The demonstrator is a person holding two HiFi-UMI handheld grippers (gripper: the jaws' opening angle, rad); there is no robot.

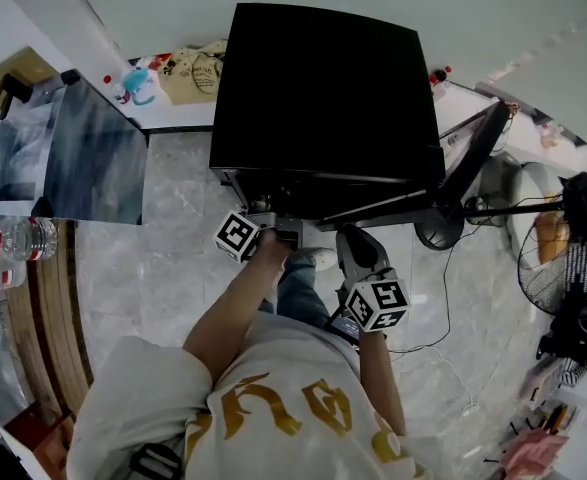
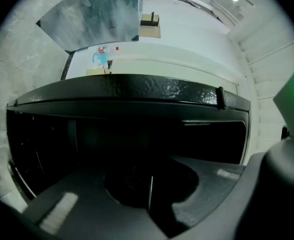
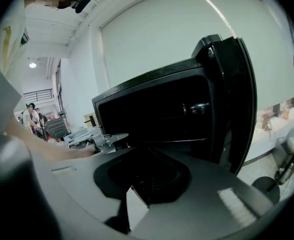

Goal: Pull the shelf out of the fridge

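Note:
From the head view I look down on the black fridge (image 1: 323, 88); its door (image 1: 468, 158) is swung open to the right. My left gripper (image 1: 273, 230) is at the front edge of the opening. In its own view the jaws (image 2: 151, 184) are shut and face the dark inside (image 2: 126, 139); nothing shows between them. My right gripper (image 1: 356, 253) hangs a little back from the opening, near the door, and its jaws (image 3: 134, 191) are shut on nothing. A thin shelf edge (image 3: 187, 141) runs across the inside of the fridge.
A grey panel (image 1: 68, 158) leans at the left, with water bottles (image 1: 18, 238) beside it. A floor fan (image 1: 563, 268) and a cable (image 1: 443, 268) are at the right, past the door. A white ledge with a blue toy (image 1: 138, 83) is behind the fridge.

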